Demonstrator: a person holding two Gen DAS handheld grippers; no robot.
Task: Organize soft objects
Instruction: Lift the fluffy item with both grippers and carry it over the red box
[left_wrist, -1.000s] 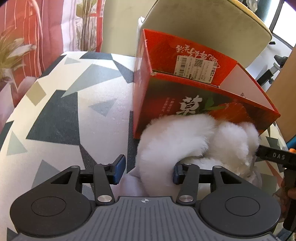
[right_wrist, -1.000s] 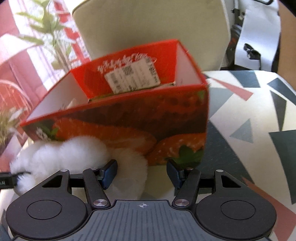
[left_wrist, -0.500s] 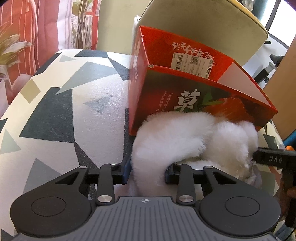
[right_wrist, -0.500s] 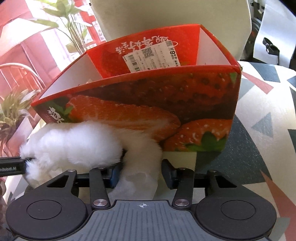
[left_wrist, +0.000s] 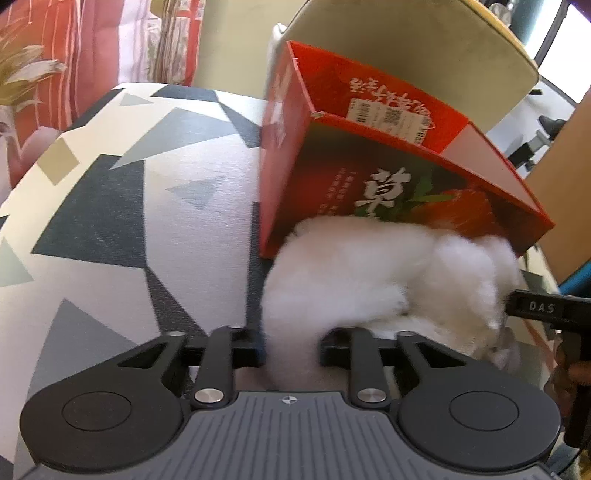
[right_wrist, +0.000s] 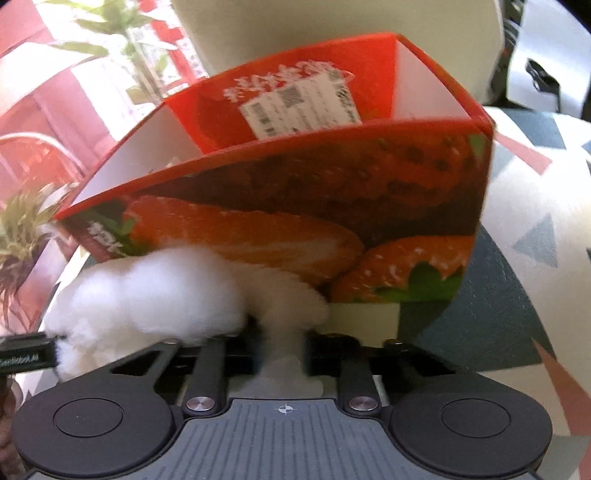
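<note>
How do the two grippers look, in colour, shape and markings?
Both alike: the left gripper and right gripper have black linkage arms with silver pivot screws, two round black discs, a ribbed grey plate bearing a small crosshair mark, and bluish pads. No cables or sleeves show.

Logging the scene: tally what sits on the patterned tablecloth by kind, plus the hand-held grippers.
White fluffy soft object: 1
Red strawberry box: 1
Hand-held gripper: 2, the left and the right, each shut on the fluff
Total: 4
</note>
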